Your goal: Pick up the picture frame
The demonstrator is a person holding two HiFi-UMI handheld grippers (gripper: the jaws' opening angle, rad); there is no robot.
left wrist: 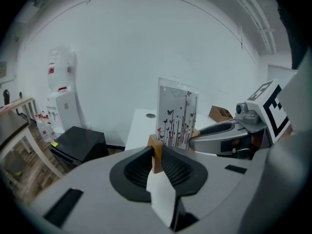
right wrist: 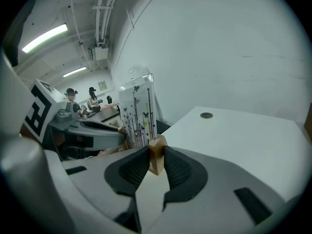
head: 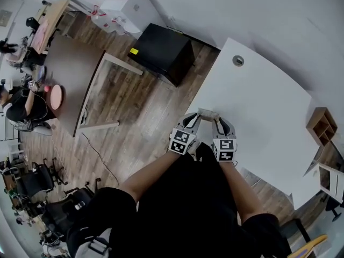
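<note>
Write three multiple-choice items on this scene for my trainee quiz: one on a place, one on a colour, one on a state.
1. Where is the picture frame?
A) on the floor
B) between the left tongs and right tongs, at the white table's near edge
C) on a chair

2. What colour is the cabinet on the floor?
A) black
B) red
C) green

3. How are the left tongs?
A) wide open, empty
B) out of view
C) shut on the frame's wooden base

Key:
1 B, the head view shows it held there at both ends.
2 A, its top and sides are black.
3 C, the pads press the wooden block.
</note>
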